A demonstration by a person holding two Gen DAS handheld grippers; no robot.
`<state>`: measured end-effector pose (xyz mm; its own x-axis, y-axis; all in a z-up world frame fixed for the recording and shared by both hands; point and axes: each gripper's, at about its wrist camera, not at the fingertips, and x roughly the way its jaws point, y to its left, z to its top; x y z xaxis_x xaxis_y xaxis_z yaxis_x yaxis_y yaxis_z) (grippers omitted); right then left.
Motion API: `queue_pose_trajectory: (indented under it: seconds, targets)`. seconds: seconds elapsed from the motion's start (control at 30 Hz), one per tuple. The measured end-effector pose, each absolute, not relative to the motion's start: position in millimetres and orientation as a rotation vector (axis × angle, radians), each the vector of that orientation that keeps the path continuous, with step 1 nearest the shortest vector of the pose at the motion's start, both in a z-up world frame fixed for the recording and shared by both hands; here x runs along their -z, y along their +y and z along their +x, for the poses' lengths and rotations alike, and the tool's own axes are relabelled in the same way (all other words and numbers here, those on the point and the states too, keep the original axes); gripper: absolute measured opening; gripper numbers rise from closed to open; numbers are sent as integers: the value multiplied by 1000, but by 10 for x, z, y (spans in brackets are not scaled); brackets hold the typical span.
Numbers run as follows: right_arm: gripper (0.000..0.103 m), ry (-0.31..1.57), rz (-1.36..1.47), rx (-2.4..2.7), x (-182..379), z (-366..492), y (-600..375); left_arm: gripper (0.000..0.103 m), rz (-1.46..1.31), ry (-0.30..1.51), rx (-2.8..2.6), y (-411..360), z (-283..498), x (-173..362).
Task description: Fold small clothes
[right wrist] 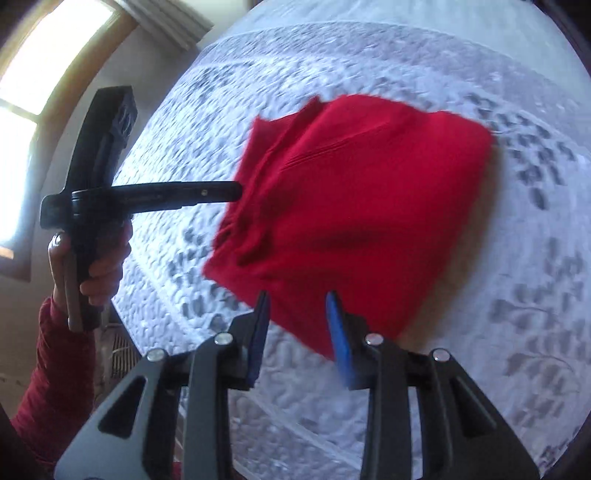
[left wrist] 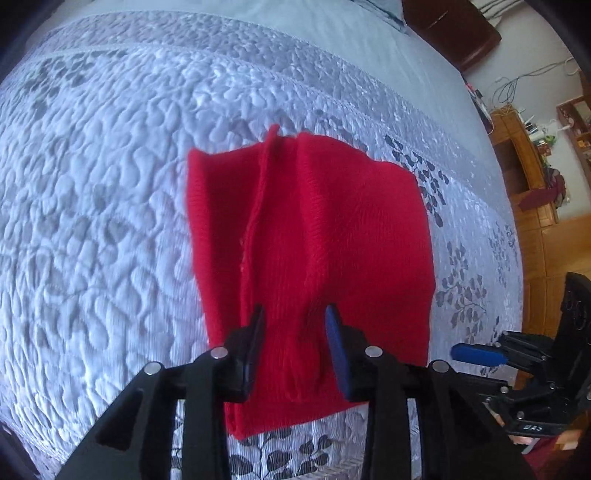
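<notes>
A red knitted garment (left wrist: 310,236) lies folded into a rough rectangle on the bed (left wrist: 110,184), its fine ribbed weave plain in the left wrist view, with a raised seam running from its far edge toward the near end and a soft fold bunched between the fingers. In the right wrist view the same red cloth (right wrist: 354,206) shows layered edges stepped along its left side and a smooth, rounded right edge, though this picture is blurred. The left claw (left wrist: 295,332) hangs over the near end of the garment with its black finger and blue-padded finger set apart, the knit visible in the gap; whether the tips touch the cloth I cannot tell. The right claw (right wrist: 297,317) sits at the near corner of the garment, its fingers likewise apart with nothing between them. From the right wrist, the left tool's black bar reaches in from the left to the garment's left edge, gripped by a hand (right wrist: 99,258) in a dark red sleeve. The bed is covered by a pale grey-white quilted bedspread (right wrist: 517,295), puffy with pebble-like stitching and printed with dark grey leaf sprays. Far right in the left wrist view stand wooden furniture (left wrist: 524,162) and a brown headboard (left wrist: 454,33).
</notes>
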<state>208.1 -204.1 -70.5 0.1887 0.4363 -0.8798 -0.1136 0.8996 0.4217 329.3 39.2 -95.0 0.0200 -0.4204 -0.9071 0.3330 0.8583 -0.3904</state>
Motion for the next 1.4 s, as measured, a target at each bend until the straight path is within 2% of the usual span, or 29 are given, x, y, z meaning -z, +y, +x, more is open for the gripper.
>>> queue_pose_trajectory:
  seconds: [0.2,0.7,0.8,0.87,0.93,1.0,1.27,1.4]
  targets:
    - [32,1339,341,-349,802,1988,-2499,36,-41,1490,537,73,3519,1178]
    - [32,1367,413,-364,1247,1979,-2624,38,-111,1532,590,-102,3708,1355]
    - [31,1367,420,-351,1273,1976,-2686,36,-157,1549,617,-150,3741,1393]
    - [31,1366,426,-351,1273,1970,-2700,29,-154,1552,616,-183,3736,1424]
    - [31,1365,428,-350,1275,1957,-2699,17,-186,1548,607,-147,3729,1436]
    - [31,1367,431,-351,1275,1948,-2693,12,-250,1539,608,-56,3708,1403]
    - [31,1366,438,-357,1296,1982,-2644,10,-349,1461,617,551,3675,872]
    - [31,1378,430,-373,1342,2019,-2513,11,-330,1501,564,736,3828,1025]
